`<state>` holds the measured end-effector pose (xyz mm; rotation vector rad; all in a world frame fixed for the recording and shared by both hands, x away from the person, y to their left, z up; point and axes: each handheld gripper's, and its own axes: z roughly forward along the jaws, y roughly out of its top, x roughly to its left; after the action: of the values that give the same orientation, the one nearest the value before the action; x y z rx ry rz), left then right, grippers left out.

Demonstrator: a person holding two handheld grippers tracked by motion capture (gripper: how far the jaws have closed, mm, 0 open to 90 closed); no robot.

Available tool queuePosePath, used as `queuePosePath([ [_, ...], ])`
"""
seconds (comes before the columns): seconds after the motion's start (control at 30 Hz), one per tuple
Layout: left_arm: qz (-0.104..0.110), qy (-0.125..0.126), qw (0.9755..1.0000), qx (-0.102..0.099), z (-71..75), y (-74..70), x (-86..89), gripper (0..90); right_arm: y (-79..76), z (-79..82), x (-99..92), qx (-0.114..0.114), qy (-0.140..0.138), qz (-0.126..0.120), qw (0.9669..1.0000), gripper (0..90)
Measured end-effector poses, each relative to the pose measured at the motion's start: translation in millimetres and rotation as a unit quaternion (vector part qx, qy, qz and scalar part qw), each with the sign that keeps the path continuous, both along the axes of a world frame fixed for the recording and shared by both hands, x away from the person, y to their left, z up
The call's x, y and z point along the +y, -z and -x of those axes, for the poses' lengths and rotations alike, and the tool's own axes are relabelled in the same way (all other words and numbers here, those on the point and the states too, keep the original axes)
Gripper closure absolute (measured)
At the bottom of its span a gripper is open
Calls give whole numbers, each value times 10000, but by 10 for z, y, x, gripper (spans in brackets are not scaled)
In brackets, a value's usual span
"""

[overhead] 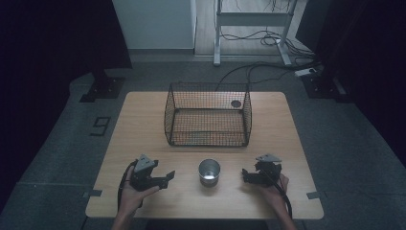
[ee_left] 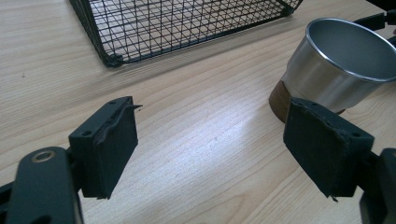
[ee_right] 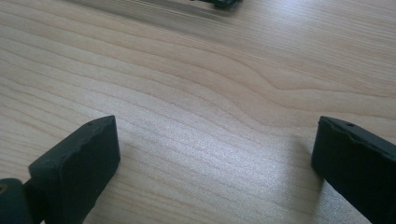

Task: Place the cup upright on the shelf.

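Currently both the left hand-held gripper (overhead: 165, 176) and right hand-held gripper (overhead: 245, 174) are released, empty, near the desk's (overhead: 143, 124) front edge. Risk: a fast sideways approach may tip the steel cup (overhead: 209, 172).

A black wire basket (overhead: 208, 115) and a steel cup (overhead: 209, 171) stand on the wooden table (overhead: 139, 124).

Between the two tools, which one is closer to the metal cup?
The left tool. In the left gripper view the metal cup stands just beyond one of its open jaws, while the right tool has bare wooden table between its jaws.
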<state>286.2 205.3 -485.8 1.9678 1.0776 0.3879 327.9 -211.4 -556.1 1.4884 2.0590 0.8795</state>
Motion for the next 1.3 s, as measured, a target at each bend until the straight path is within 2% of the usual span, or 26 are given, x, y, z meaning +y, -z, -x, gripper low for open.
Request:
queuePosePath([
  [0.23,-23,52,10000,35,0,13,-20,179,-2,13,-2,-12,40,-12,10000,19],
  [0.33,-29,93,9999,61,2,13,-24,178,-16,44,-13,-62,88,-19,9999,78],
  [0.57,-60,127,9999,97,-2,19,-31,178,-67,117,-7,-223,90,25,9997,112],
  [0.6,-68,129,9998,112,-2,24,-35,178,-92,136,-8,-280,91,-6,9996,119],
  [0.63,-78,135,9998,115,-2,26,-39,178,-168,183,-15,-444,81,-179,9988,128],
  [0.67,-84,155,9998,120,0,26,-45,178,-204,203,-17,-519,56,-246,9983,129],
  [0.7,-84,155,9998,120,0,26,-45,178,-204,203,-17,-519,56,-246,9983,129],
  [0.8,-94,189,9997,120,4,28,-69,178,-331,283,10,-710,-59,-338,9969,133],
  [0.93,-114,219,9996,136,4,34,-88,178,-415,349,46,-789,-212,-473,9955,136],
  [1.03,-131,222,9996,142,2,41,-95,178,-515,428,139,-903,-446,-536,9935,136],
  [1.17,-138,218,9996,149,2,41,-93,178,-612,488,259,-996,-707,-573,9909,138],
  [1.3,-103,216,9996,130,9,24,-89,178,-654,519,372,-977,-897,-651,9890,138],
])
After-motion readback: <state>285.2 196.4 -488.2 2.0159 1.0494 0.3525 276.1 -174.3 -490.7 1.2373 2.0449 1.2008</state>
